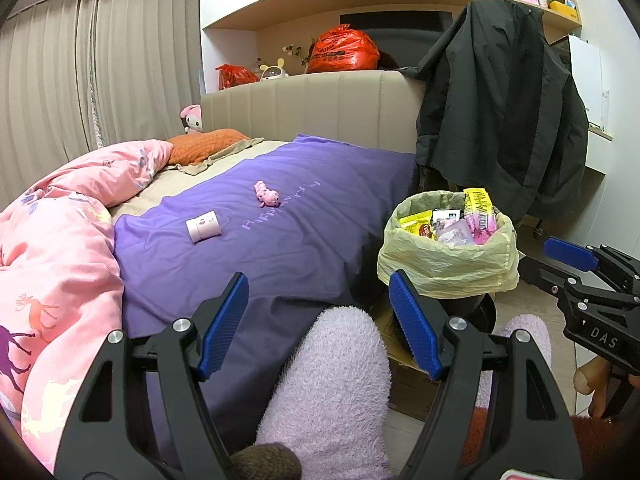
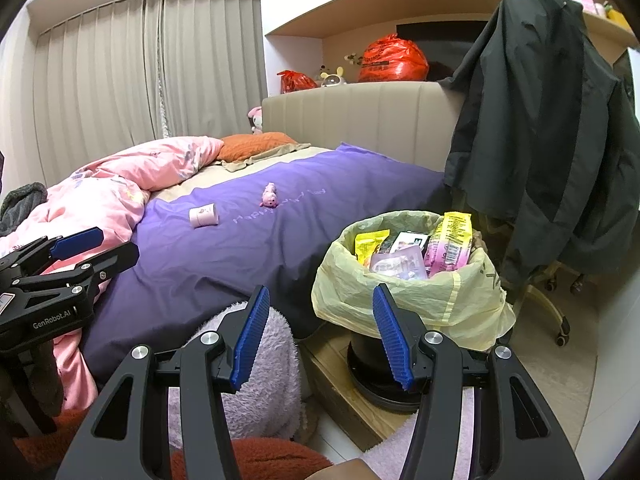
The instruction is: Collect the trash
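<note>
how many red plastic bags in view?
2. The large red bag sits on the ledge behind the headboard; the small red bag sits further left there. Others may be hidden behind the jacket.

Both cameras sat low at the bedside, each looking forward and slightly down between its own blue-padded fingers. The left view faced the purple bedspread (image 1: 280, 240), the lined trash bin (image 1: 448, 264) at its right. The right view stood closer to that bin. Both shared the bed, bin, headboard (image 2: 360, 120) and hanging jacket (image 2: 552, 128), and each caught the other gripper at its edge.
</note>
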The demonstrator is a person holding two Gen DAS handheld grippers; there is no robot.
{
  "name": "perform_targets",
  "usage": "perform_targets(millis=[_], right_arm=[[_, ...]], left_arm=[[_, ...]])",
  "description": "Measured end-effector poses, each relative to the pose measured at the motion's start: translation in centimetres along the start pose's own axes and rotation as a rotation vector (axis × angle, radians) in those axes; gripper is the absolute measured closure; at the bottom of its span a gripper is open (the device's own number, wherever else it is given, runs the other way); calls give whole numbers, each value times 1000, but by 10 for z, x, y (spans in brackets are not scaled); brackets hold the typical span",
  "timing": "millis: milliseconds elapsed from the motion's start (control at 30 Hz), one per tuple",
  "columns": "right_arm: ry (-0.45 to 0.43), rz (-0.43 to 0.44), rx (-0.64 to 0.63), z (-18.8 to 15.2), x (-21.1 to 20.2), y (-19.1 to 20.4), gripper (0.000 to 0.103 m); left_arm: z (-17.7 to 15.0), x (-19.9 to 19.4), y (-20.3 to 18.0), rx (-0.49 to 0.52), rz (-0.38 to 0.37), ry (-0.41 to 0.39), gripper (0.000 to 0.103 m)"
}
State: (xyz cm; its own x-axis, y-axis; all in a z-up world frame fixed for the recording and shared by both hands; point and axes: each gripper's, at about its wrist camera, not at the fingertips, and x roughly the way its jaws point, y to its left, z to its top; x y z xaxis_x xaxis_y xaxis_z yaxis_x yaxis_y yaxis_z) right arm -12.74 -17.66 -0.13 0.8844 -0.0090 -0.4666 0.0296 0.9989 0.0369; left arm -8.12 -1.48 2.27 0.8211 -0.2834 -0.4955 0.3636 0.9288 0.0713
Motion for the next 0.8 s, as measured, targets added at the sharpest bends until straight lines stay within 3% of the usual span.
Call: perform_targets(millis=[800], right_arm=[[0,-1,-3,1,-1,-1,52]], left_arm=[[1,-1,0,2,-3,-5,34]])
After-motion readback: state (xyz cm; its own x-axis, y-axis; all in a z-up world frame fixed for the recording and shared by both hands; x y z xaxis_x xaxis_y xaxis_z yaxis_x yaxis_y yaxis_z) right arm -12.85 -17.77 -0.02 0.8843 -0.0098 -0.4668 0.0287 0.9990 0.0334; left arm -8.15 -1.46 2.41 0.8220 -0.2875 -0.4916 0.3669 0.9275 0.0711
